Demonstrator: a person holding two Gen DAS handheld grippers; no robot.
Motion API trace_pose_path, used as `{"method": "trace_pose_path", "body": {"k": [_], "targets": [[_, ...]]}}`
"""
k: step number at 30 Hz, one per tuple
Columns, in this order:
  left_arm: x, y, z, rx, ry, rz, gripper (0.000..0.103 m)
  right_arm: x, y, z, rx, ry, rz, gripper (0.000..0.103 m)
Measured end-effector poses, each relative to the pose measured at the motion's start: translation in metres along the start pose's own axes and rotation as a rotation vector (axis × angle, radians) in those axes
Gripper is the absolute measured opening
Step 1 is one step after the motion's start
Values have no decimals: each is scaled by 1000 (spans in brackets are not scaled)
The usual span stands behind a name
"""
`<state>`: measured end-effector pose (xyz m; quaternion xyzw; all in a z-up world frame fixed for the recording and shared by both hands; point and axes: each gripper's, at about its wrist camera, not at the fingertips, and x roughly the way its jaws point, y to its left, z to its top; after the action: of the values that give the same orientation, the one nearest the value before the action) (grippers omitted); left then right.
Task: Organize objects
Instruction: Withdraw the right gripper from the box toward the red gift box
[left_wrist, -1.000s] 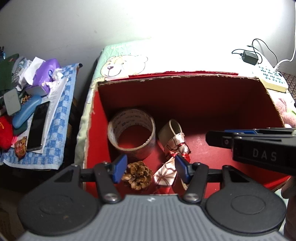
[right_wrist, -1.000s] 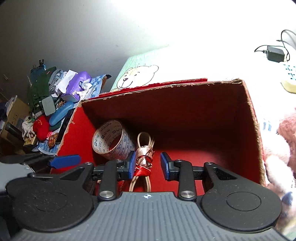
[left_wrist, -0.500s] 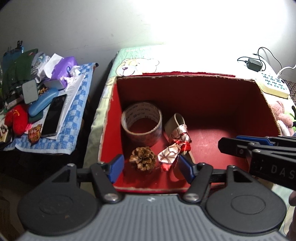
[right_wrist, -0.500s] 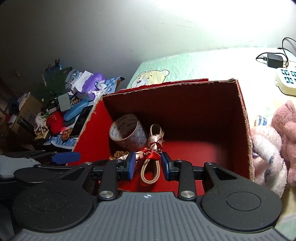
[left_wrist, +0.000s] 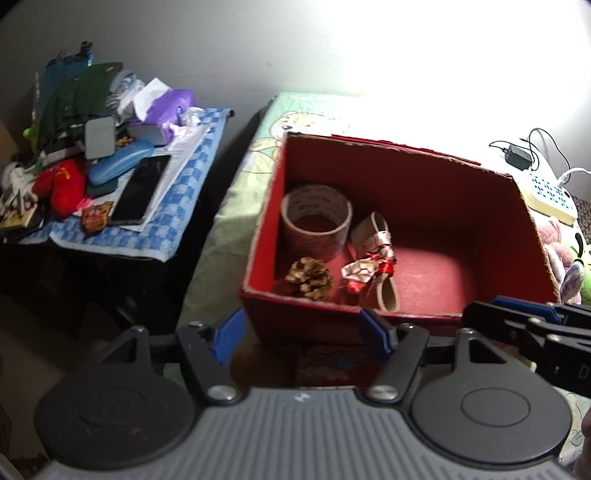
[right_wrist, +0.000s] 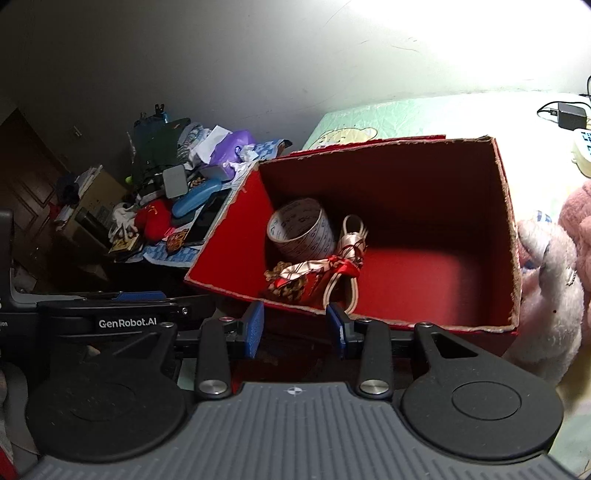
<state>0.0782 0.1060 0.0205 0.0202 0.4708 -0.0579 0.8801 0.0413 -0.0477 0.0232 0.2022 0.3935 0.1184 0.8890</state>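
One red box (left_wrist: 266, 236), one tape roll (left_wrist: 316, 218), one pine cone (left_wrist: 309, 278), one ribbon bundle (left_wrist: 371, 264)

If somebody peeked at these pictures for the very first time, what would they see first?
Probably the big red box on the bed, right in the middle. Inside, at its left end, sit a roll of tape, a pine cone in front of it, and a ribboned bundle beside them. Next they'd notice the messy side table to the left, piled with stuff.
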Motion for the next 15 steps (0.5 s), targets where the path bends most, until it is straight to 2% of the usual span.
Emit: {"method": "trace_pose_path", "body": {"k": [5,10,15], "targets": [[-4,18,-18,-69,19,-33,70,8,6,-15,-19,54,35,40],[-2,25,-39,-77,34,-59,70,21,5,-26,2,118,44,40],[1,30,-61,-69,42,-149,70,33,-2,-35,57,178,54,40]]}}
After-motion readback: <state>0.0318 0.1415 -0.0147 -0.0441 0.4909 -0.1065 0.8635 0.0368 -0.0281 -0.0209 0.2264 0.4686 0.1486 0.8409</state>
